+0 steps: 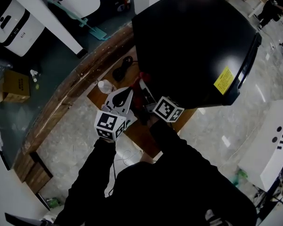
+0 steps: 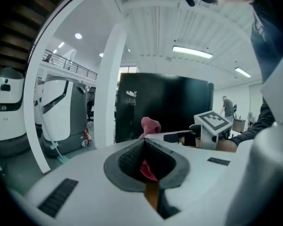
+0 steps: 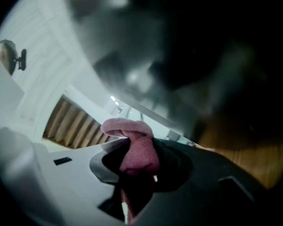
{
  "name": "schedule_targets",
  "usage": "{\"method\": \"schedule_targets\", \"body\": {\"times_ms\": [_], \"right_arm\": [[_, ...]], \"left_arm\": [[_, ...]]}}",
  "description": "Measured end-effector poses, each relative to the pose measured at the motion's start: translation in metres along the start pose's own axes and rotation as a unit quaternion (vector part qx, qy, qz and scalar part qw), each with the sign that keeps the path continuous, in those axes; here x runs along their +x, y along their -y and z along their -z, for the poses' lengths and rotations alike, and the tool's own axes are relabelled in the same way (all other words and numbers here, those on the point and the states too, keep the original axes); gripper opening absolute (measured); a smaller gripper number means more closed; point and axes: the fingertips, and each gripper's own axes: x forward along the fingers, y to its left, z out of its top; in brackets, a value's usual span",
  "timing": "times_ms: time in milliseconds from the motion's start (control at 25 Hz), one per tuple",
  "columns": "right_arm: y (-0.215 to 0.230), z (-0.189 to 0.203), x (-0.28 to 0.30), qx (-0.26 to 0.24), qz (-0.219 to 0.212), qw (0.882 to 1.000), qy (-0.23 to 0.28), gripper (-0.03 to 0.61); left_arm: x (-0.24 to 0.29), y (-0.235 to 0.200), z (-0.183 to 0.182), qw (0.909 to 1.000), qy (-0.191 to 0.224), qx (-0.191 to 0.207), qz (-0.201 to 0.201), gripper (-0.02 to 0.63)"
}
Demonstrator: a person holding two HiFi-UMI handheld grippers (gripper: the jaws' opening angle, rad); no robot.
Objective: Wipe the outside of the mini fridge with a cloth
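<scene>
The black mini fridge [image 1: 193, 41] fills the upper right of the head view, with a yellow label on its side; in the left gripper view the mini fridge [image 2: 165, 105] stands straight ahead. A red-pink cloth [image 1: 142, 78] is bunched at the fridge's lower left corner. My left gripper [image 1: 130, 95] is shut on a corner of the cloth [image 2: 148, 169]. My right gripper [image 1: 145, 89] is shut on a thick fold of the cloth [image 3: 135, 150], close against the dark fridge wall [image 3: 212, 55]. The two grippers sit side by side, nearly touching.
The fridge stands on a low wooden board [image 1: 100, 97], where a black cable [image 1: 122, 70] and a small white bottle [image 1: 105, 85] lie. A wooden kerb [image 1: 66, 102] runs diagonally to the left. Beyond it are a cardboard box [image 1: 15, 85] and white machines [image 1: 9, 20].
</scene>
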Motion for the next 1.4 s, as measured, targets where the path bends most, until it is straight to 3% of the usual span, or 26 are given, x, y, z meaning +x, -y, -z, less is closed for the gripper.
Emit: {"method": "schedule_targets", "body": {"times_ms": [160,360,560,680,800,1040,1400], "right_arm": [[-0.073,-0.027,-0.037,-0.006,-0.037,0.999,0.019,0.132],[-0.126,-0.074,-0.093,-0.014,-0.053,0.996,0.063,0.132],[-0.131,-0.122,-0.139,0.000,-0.035,0.993,0.117,0.132],[-0.118,-0.141,-0.159,0.012,-0.010,0.990,0.138,0.132],[-0.094,-0.150,-0.174,0.052,0.022,0.988,0.144,0.132],[-0.081,-0.150,-0.176,0.101,0.000,0.986,0.135,0.135],[0.005,-0.103,-0.167,0.188,0.065,0.975,0.096,0.133]], "left_arm": [[-0.041,0.028,-0.062,0.9989,0.044,0.004,0.013,0.006],[-0.059,0.073,-0.122,0.9951,0.082,0.021,0.050,0.006],[-0.052,0.119,-0.152,0.9874,0.109,0.072,0.090,0.006],[-0.042,0.145,-0.161,0.9827,0.119,0.075,0.120,0.006],[-0.034,0.162,-0.162,0.9813,0.118,0.077,0.132,0.006],[-0.014,0.175,-0.150,0.9812,0.103,0.079,0.143,0.006],[0.027,0.158,-0.076,0.9904,0.031,0.051,0.124,0.006]]}}
